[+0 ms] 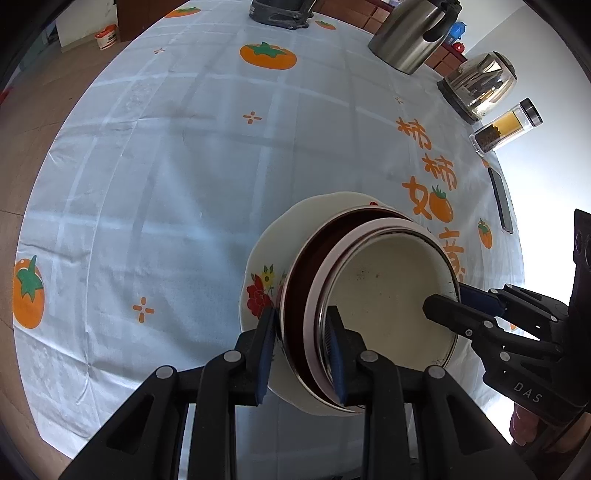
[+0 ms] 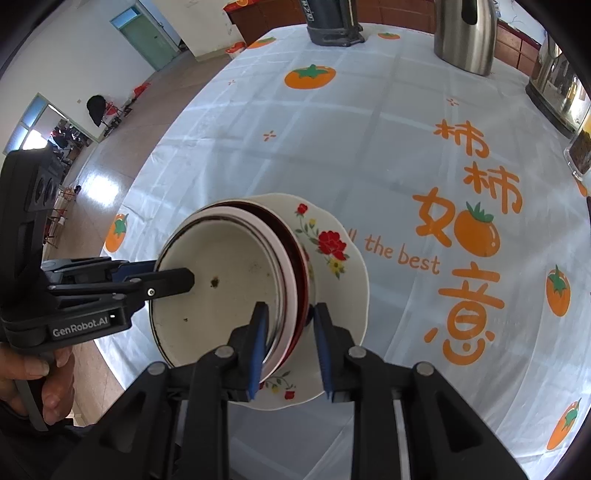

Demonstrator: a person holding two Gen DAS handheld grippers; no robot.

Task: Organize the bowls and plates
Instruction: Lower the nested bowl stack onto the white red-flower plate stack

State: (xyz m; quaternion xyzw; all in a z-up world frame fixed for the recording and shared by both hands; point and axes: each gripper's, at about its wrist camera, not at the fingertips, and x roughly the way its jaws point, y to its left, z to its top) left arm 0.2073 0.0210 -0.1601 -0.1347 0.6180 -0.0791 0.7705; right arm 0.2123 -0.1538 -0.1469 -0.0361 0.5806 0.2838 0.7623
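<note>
Pinching the bowls (image 1: 388, 288) at the rim, the left gripper (image 1: 302, 312) holds alone (right gripper (image 2: 290, 308) slack around them); lifting could tip them off the plate (image 1: 266, 251).

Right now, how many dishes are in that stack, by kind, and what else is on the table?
Plates: 1, the flowered plate at the bottom
Bowls: 2, a dark red bowl with a pink-rimmed bowl nested inside
Kettles and jugs: 2, a steel jug and a glass kettle
Jars: 1, a glass jar
Phones: 1, a phone
Total: 7
</note>
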